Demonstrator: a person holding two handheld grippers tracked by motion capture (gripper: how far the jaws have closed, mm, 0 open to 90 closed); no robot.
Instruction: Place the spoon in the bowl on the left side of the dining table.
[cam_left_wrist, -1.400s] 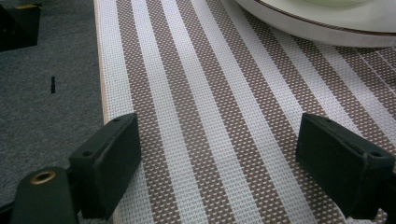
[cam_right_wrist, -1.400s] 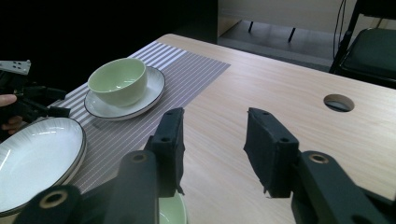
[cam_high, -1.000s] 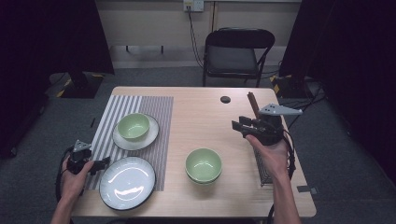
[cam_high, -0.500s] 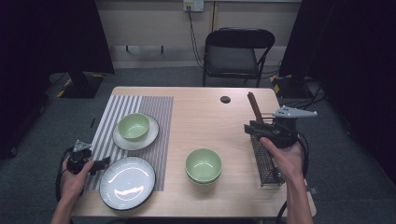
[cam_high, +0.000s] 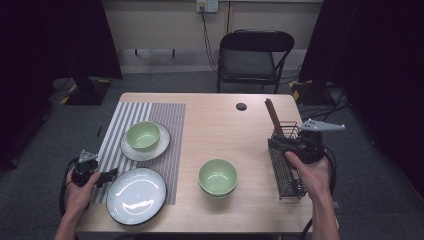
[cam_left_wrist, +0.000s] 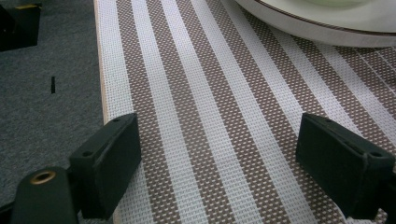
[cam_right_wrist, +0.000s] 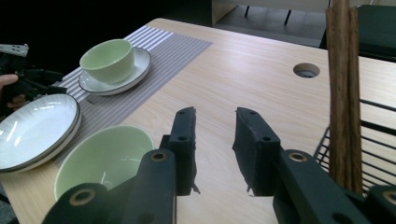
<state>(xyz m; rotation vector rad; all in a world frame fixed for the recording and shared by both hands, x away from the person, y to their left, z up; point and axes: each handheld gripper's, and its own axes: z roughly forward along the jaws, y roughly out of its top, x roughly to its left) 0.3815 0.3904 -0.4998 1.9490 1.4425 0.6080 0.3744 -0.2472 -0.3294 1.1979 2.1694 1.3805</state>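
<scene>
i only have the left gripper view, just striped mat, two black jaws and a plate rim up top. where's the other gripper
Observer: The right gripper is over the black wire rack at the table's right side, jaws narrowly parted with nothing between them.
Operator: anything in that rack
Observer: Brown sticks stand upright at its far end.
Operator: what's on that plate above me
Observer: A green cup sits on the small plate.
Operator: any other dishes
Observer: A large white plate lies beside your left gripper, and a green bowl sits on bare wood mid-table.
</scene>
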